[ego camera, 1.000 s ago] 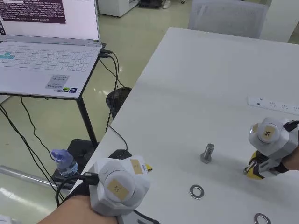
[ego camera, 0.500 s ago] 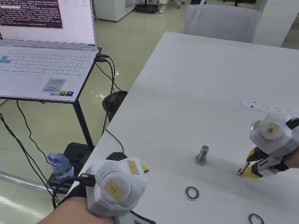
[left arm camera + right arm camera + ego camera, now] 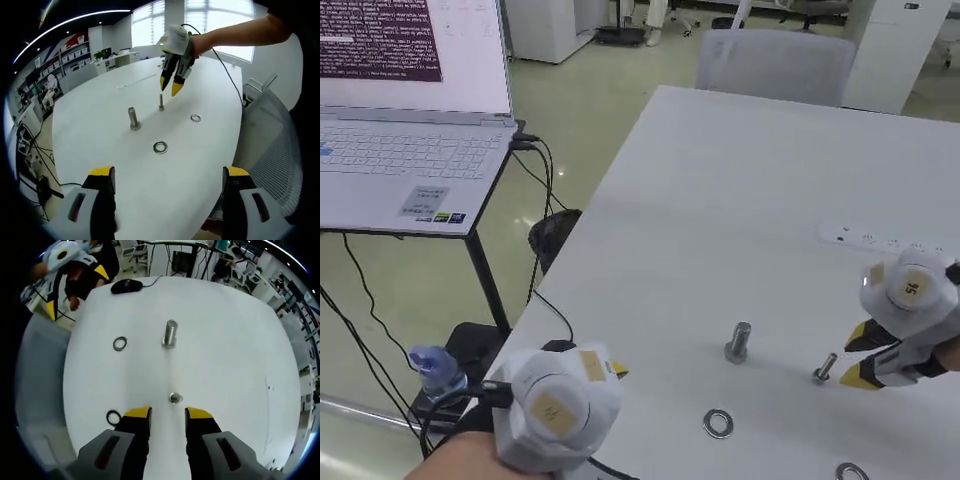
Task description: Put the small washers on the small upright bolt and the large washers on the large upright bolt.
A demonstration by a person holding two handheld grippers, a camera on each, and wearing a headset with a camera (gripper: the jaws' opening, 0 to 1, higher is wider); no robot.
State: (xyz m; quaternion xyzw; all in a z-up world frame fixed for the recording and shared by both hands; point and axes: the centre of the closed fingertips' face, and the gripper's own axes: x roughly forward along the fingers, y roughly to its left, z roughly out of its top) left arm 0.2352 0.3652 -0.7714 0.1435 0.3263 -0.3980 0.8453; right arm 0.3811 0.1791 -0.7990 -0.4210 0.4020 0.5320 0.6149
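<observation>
The large upright bolt (image 3: 738, 342) (image 3: 132, 118) (image 3: 170, 333) stands mid-table. To its right, the small upright bolt (image 3: 825, 368) (image 3: 173, 398) (image 3: 161, 101) stands just ahead of my right gripper (image 3: 850, 360) (image 3: 168, 413). That gripper is open, its yellow tips a little apart from the bolt. A large washer (image 3: 718, 424) (image 3: 160, 147) (image 3: 120, 344) lies flat in front of the large bolt. A smaller washer (image 3: 851, 471) (image 3: 195, 118) (image 3: 113, 417) lies near the table's front edge. My left gripper (image 3: 610, 372) (image 3: 168, 175) hovers open at the table's near-left edge, holding nothing.
A laptop (image 3: 390, 150) sits on a stand left of the white table (image 3: 740, 200). A power strip (image 3: 880, 240) lies at the right, a mouse (image 3: 127, 286) near the left edge. A grey chair (image 3: 775, 60) stands at the far end, with a bottle (image 3: 435, 368) and cables on the floor.
The small bolt was at my right gripper's tips a second ago. Now it stands free on the table, and the tips have spread and drawn back. The headset has tilted up slightly.
</observation>
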